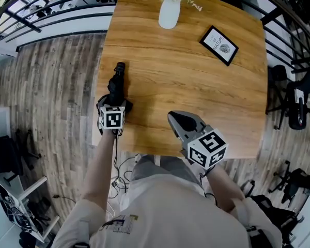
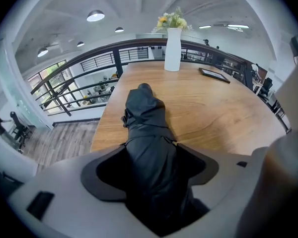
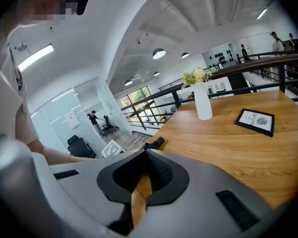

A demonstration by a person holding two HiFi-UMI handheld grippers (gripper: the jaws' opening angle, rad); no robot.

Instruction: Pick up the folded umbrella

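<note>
Now, umbrella's place: the folded umbrella (image 1: 117,81) lies on the table (image 1: 186,81) near its 9 o'clock edge in the head view, black and bunched in its sleeve.
Long axis: it runs from 12 to 6 o'clock in the head view, with the near end toward the person.
Left gripper: the left gripper (image 1: 116,98) is tipped steeply down over the near end. Its jaws are spread wide, one on each side of the folded umbrella (image 2: 146,133), and I judge the pads are not yet pressing it.
Bearing from the left gripper: the rest of the umbrella stretches away at 12 o'clock, in line with the jaws.
Right gripper: the right gripper (image 1: 171,117) hovers above the near edge of the table with its jaws pressed together on nothing. The umbrella is well apart from it, at about 10 o'clock.
Nearer hand: the left, plainly.
Next move, as a judgement: the left jaws only need to close across the short width, then lift.
Surface: bare, smooth wood. A white vase (image 1: 169,13) with flowers stands at 12 o'clock, a framed print (image 1: 219,45) at 1 o'clock, both well clear.
Room: grey plank floor (image 1: 57,87) and a dark railing (image 1: 51,14) beyond the table.
</note>
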